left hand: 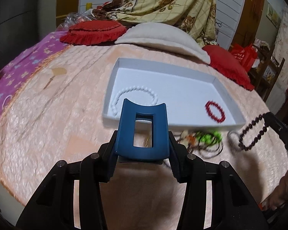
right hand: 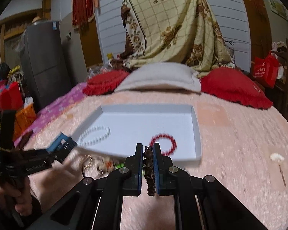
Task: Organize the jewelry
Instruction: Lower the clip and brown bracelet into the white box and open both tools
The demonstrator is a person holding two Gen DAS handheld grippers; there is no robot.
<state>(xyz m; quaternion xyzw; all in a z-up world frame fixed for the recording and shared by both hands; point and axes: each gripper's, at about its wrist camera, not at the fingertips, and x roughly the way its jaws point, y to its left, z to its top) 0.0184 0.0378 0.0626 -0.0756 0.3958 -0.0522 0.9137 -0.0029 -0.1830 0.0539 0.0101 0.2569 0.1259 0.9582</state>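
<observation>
A shallow white tray (left hand: pixel 226 94) (right hand: pixel 196 132) lies on the pink bedspread. It holds a white pearl bracelet (left hand: pixel 136 92) (right hand: pixel 98 136) and a red bead bracelet (left hand: pixel 215 112) (right hand: pixel 170 140). My left gripper (left hand: pixel 143 149) is shut on a blue hair claw clip (left hand: pixel 142 132) (right hand: pixel 60 142), just in front of the tray's near edge. My right gripper (right hand: pixel 148 149) is shut on a dark brown bead bracelet (right hand: pixel 149 174) (left hand: pixel 253 134), held near the tray's front right corner. A tangle of loose jewelry with green beads (left hand: pixel 209 138) (right hand: pixel 105 164) lies in front of the tray.
A beige pillow (left hand: pixel 159 36) and two red cushions (left hand: pixel 94 32) (left hand: pixel 228 65) lie behind the tray. A small white hair accessory (right hand: pixel 277 158) lies on the bedspread to the right. A purple blanket (left hand: pixel 19 67) covers the bed's left side.
</observation>
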